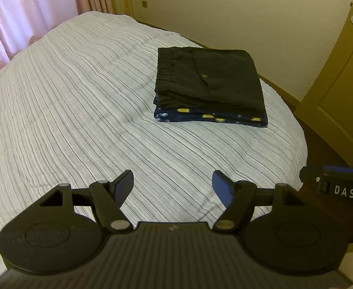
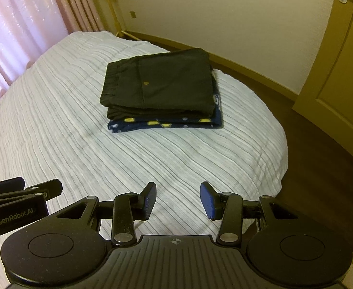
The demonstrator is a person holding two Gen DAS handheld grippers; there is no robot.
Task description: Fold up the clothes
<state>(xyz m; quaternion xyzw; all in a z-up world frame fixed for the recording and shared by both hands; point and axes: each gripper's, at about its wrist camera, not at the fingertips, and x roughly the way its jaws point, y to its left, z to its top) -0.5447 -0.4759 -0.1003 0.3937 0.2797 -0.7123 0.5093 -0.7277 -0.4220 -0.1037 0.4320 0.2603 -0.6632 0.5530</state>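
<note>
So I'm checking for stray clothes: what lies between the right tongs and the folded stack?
Only bare striped bedspread lies between the open right tongs and the folded stack. The right wrist view shows it best.

Two folded garments, stacked neat on the bed!
On top, the black shorts (image 1: 210, 77) (image 2: 159, 82), folded flat, elastic waistband to the left, a buttoned pocket facing up. Underneath, the navy garment (image 1: 210, 118) (image 2: 164, 124) with yellow and pale prints, its folded edge peeking out along the near side and right.
</note>
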